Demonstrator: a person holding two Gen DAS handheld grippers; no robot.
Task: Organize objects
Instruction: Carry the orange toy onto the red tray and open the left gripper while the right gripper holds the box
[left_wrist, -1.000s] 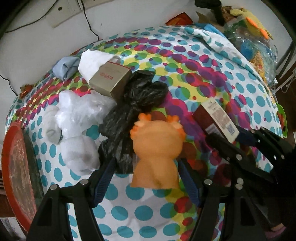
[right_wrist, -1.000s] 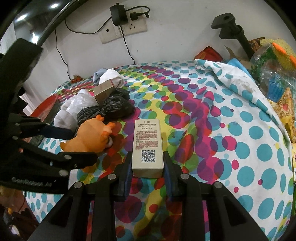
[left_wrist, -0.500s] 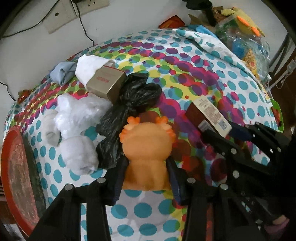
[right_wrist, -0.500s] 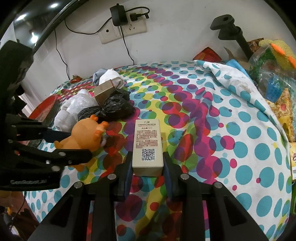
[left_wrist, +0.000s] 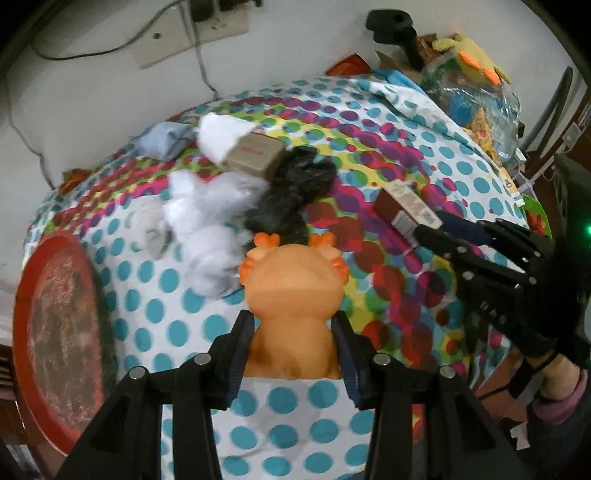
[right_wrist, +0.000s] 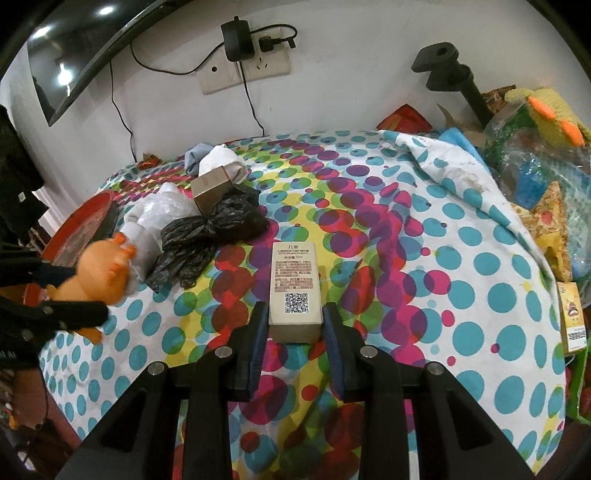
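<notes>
Orange toy (left_wrist: 293, 291) clamped in left gripper (left_wrist: 293, 354) — right gripper (right_wrist: 294, 345) pinching labelled box (right_wrist: 294, 286), both narrowly parted.

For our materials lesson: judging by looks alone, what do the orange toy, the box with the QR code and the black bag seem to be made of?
Orange toy: probably soft rubber or vinyl; smooth, matte, rounded moulded shape.
Box with the QR code: likely printed cardboard; sharp edges, flat panels, slight sheen.
Black bag: thin plastic film; crinkled, glossy folds, bunched in the middle.

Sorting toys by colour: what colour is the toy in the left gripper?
Orange toy, clearest in the left wrist view.
</notes>
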